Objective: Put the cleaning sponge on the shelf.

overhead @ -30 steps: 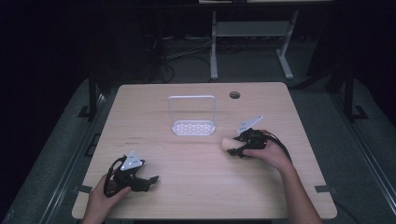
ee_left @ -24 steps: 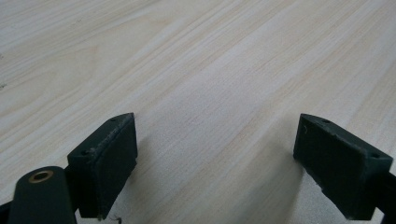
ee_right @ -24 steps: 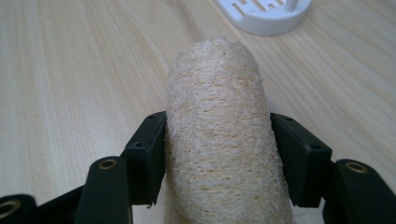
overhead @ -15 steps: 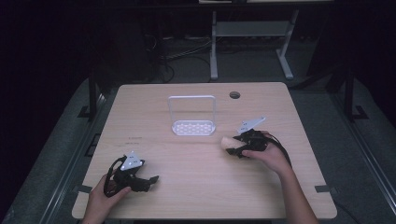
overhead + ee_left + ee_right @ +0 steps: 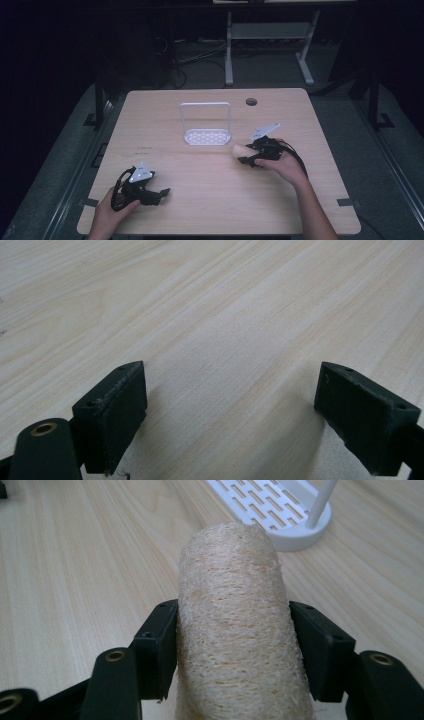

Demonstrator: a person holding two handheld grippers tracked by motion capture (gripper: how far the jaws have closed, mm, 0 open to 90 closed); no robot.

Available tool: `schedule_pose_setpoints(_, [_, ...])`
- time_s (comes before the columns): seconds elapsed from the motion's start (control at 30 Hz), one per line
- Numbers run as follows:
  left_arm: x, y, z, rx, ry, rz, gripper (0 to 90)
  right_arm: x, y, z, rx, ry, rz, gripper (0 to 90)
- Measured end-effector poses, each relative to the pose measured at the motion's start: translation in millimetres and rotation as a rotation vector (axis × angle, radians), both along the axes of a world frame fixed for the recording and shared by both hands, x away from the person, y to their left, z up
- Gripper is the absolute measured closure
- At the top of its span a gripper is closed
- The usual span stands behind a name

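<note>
A tan loofah sponge (image 5: 232,620) stands between the jaws of my right gripper (image 5: 232,652), which is shut on it; both black jaws press its sides. From above, the loofah (image 5: 240,149) pokes out leftward from the right gripper (image 5: 250,156), just right of a white rack (image 5: 206,136). The rack's slotted base (image 5: 272,507) lies beyond the loofah. My left gripper (image 5: 159,194) rests near the table's front left, open. Its jaws stand wide apart over bare wood (image 5: 230,405) with nothing between them.
The white rack has a tall wire hoop (image 5: 205,115) over its base. A round cable hole (image 5: 251,102) sits at the back of the wooden table (image 5: 210,205). Beyond the table stand a metal frame (image 5: 270,45) and floor cables.
The right gripper with the loofah has shifted slightly toward the rack. The left gripper has stayed in place.
</note>
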State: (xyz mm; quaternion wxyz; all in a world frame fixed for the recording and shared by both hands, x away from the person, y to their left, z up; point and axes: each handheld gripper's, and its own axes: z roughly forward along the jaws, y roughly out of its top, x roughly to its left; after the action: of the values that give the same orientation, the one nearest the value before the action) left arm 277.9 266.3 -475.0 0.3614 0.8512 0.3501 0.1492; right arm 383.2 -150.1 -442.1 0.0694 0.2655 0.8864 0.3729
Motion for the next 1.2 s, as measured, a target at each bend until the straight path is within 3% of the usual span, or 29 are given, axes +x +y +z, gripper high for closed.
schedule_pose_setpoints(1.2, [-0.4,0.4,0.2,0.006,-0.002,-0.001,13.1,22.4,42.4,16.1,0.016,-0.009,-0.019,39.5])
